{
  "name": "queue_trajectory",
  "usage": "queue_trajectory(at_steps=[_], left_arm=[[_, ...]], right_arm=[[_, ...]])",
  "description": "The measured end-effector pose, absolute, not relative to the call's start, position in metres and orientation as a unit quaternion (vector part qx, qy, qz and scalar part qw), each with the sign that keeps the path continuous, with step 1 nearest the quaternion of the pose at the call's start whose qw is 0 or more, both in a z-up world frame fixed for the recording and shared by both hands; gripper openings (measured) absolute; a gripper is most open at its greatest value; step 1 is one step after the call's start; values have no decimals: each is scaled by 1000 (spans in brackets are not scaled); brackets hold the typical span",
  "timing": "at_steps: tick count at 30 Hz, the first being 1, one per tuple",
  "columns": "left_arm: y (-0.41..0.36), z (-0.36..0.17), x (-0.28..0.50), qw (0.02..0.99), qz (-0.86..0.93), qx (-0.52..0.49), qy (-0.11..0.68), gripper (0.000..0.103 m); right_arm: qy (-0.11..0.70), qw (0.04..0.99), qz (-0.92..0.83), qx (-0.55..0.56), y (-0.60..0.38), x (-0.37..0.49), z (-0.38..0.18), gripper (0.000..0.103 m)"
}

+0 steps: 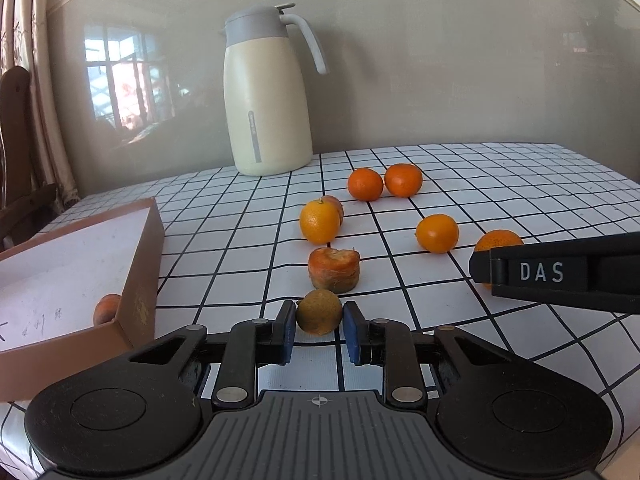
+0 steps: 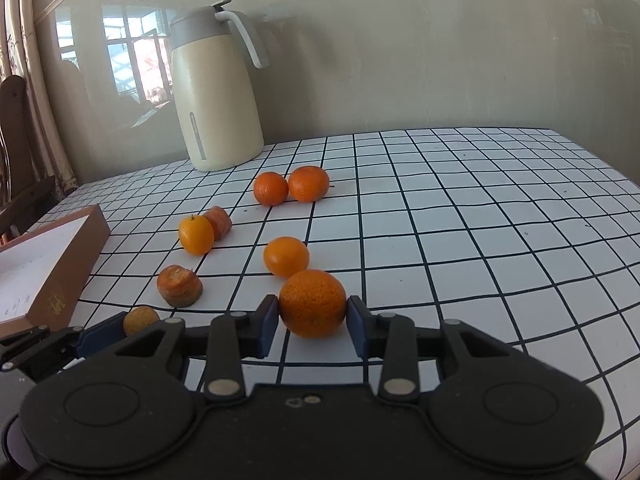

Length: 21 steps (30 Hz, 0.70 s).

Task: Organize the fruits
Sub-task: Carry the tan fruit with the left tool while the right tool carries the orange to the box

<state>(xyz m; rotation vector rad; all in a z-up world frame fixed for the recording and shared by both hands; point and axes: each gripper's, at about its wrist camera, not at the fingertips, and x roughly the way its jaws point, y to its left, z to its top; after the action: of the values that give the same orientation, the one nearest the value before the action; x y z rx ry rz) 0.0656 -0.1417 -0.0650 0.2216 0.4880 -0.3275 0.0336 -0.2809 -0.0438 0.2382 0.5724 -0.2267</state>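
Counter (image 1: 500, 184): covered in white cloth with a black grid, set against a grey wall.

Thermos jug (image 1: 266, 92): cream body, grey lid and handle, upright at the back of the counter near the wall.

Cardboard box (image 1: 140, 264): brown, open-topped, shallow, white inside; sits at the left edge of the counter. One orange fruit (image 1: 106, 308) lies inside at its near corner, partly hidden by the box wall.

Loose fruit on the counter, back to front:
- Two tangerines (image 1: 365, 184), (image 1: 403, 180), touching side by side, just right of the jug.
- A yellow-orange citrus (image 1: 320, 220) with a darker orange piece (image 1: 335, 205) touching it from behind.
- A smooth orange (image 1: 437, 233), alone, mid-counter.
- A damaged, flattened fruit (image 1: 334, 270), torn on top and browned at the base, directly beyond the left hand-held gripper's fingertips.

Left hand-held gripper (image 1: 319, 322): narrowly parted, its blue pads closed against both sides of a small brownish-green citrus (image 1: 319, 317) near the box's front corner. The damaged fruit sits just beyond it; whether the two touch cannot be told.

Right hand-held gripper (image 2: 313, 320): set wider, both blue pads pressed on a large pebbled orange (image 2: 313, 304), held at the fingertips. The smooth orange (image 2: 286, 257) lies just behind it. In the left wrist view this gripper enters from the right, covering most of the orange it holds.
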Motion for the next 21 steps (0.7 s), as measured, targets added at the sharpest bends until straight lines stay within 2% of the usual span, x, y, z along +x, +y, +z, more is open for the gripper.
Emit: queue_trajectory(at_steps=[21], left_arm=[[-91,-40,40,949,-174,87,250,26]], right_arm=[[282,955,-37,87,-252,-13,-27,28]])
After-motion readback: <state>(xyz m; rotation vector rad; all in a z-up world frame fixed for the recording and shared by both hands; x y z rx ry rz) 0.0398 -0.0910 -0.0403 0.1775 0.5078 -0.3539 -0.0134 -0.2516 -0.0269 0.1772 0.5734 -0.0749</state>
